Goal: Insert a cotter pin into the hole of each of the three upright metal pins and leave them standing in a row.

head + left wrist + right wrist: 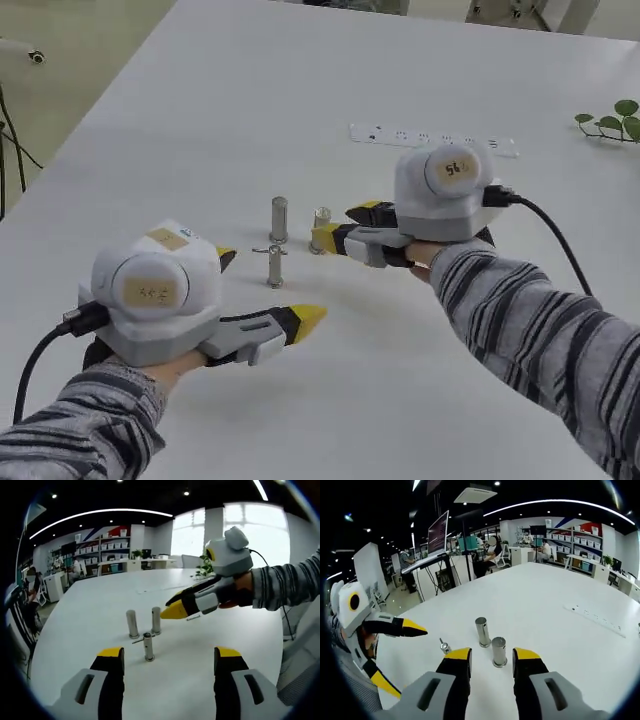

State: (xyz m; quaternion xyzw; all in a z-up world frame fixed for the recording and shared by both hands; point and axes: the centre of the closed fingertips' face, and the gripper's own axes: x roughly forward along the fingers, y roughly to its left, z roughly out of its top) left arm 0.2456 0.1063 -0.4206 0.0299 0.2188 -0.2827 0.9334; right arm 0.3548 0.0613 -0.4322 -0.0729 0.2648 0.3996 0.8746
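Note:
Three steel pins stand upright on the white table [300,90]. The front pin [274,266] has a cotter pin [268,250] through its top; the same pin [148,646] stands just ahead of my open, empty left gripper [265,287] [167,655]. The back-left pin [279,219] [132,624] is bare. My right gripper [340,225] [492,655] is open, with the back-right pin [321,220] [499,651] standing between its yellow tips. Whether a jaw touches it I cannot tell. A thin metal piece [192,617], perhaps a loose cotter pin, lies by the right gripper.
A white power strip [430,138] [595,617] lies behind the pins. A small plant [615,122] sits at the table's right edge. Cables trail from both grippers toward me. Desks, shelves and people fill the room beyond the table.

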